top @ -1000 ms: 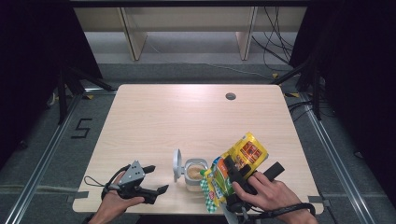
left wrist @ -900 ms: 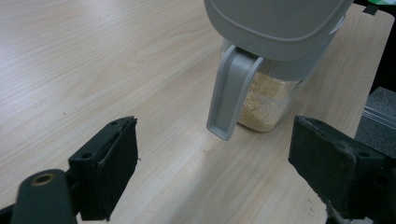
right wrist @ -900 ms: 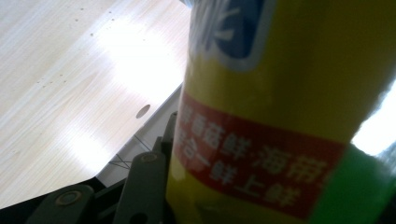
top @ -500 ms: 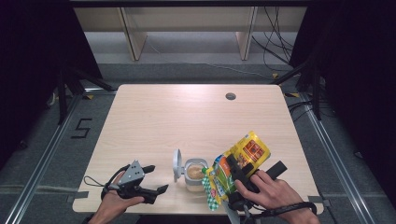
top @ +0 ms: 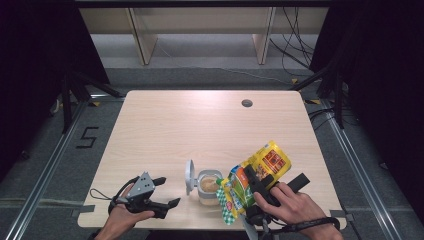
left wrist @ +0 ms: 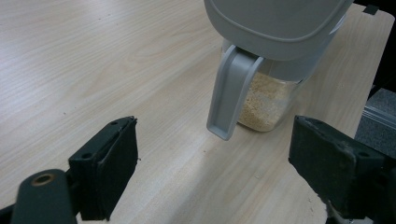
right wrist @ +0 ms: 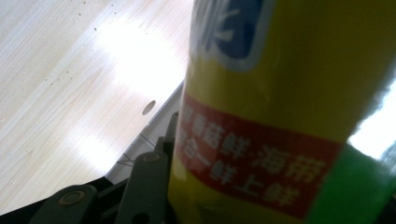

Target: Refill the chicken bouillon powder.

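A small clear container [top: 207, 186] with beige grains stands near the table's front edge, its grey lid [top: 190, 176] flipped up on its left. My right gripper [top: 254, 180] is shut on a yellow and green bag [top: 260, 167], held tilted with its lower end over the container's right side. In the right gripper view the bag [right wrist: 280, 116] sits close up between the jaws. My left gripper [top: 167, 191] rests open on the table left of the container. In the left gripper view, the container [left wrist: 268, 100] and its lid latch [left wrist: 229, 98] stand ahead of the open pads [left wrist: 109, 168].
The light wooden table [top: 200, 125] has a cable hole [top: 246, 103] at its far right. Dark floor and metal rails surround it, with shelving legs beyond the far edge. The person's hands come in at the front edge.
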Available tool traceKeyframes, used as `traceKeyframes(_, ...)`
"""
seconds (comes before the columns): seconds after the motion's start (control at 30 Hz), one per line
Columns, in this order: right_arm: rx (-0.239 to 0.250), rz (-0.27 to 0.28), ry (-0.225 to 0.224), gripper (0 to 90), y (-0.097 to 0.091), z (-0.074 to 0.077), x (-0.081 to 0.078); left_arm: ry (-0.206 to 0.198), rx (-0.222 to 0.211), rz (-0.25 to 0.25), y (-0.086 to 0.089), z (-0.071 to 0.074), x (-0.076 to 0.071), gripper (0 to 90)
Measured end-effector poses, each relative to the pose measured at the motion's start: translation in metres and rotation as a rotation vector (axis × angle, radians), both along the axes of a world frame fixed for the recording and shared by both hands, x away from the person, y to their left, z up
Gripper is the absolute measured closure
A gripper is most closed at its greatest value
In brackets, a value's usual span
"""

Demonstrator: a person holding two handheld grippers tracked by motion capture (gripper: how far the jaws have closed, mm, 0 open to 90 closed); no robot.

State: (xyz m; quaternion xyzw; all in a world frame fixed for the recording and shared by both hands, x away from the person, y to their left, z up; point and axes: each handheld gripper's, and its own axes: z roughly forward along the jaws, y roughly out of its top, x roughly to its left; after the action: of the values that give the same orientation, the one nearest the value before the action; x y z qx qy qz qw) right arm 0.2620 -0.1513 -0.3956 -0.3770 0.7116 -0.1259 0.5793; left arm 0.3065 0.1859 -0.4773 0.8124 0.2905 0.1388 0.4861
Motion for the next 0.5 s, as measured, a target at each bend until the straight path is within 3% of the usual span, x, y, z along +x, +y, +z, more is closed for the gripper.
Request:
traceKeyframes(0.2, 0.016, -0.009, -0.010, 64.8, -0.0034, -0.0007, -0.0014, 0.010, 0.007, 0.005, 0.0006, -0.0002, -0.0004, 15.2)
traceKeyframes(0.27, 0.073, -0.052, 0.013, 64.8, -0.0055, -0.0047, -0.0028, 0.004, 0.005, -0.002, 0.0007, 0.0001, -0.0001, 15.2)
traceKeyframes(0.5, 0.067, -0.032, 0.001, 64.8, -0.0024, -0.0048, -0.0032, 0.010, -0.004, 0.005, 0.0002, -0.0002, -0.0004, 15.1)
